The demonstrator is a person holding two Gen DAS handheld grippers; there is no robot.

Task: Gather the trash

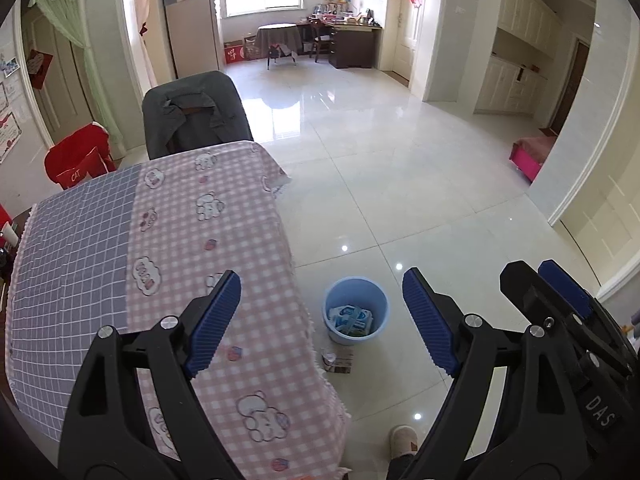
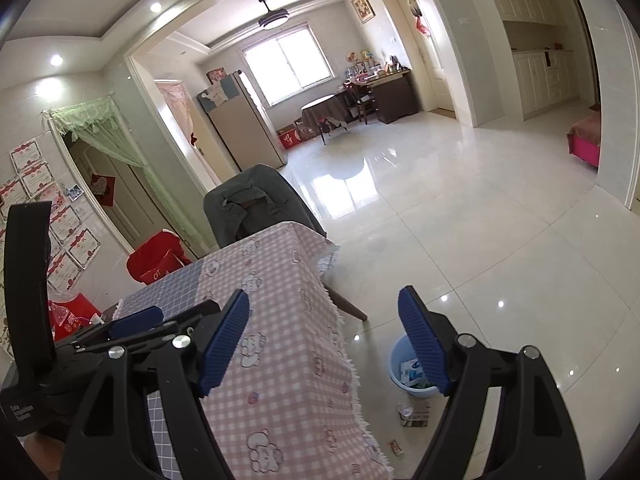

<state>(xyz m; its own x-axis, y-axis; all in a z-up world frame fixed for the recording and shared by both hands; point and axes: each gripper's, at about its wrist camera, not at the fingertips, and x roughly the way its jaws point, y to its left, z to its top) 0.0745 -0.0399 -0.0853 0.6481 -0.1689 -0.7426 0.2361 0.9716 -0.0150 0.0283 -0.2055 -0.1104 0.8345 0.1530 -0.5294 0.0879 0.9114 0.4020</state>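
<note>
A light blue bin stands on the floor beside the table and holds white-and-blue packets. In the right wrist view the bin is partly hidden behind a finger. Just in front of it a crumpled wrapper lies on the tiles, and a small scrap lies nearer the table. My left gripper hangs open above the table edge and the bin, with nothing between its fingers. My right gripper is open and empty too, close beside the left.
The table wears a pink and blue checked cloth that hangs over the edge. A chair draped with a grey garment stands at its far end. A slippered foot is near the bin. Glossy tiled floor stretches beyond.
</note>
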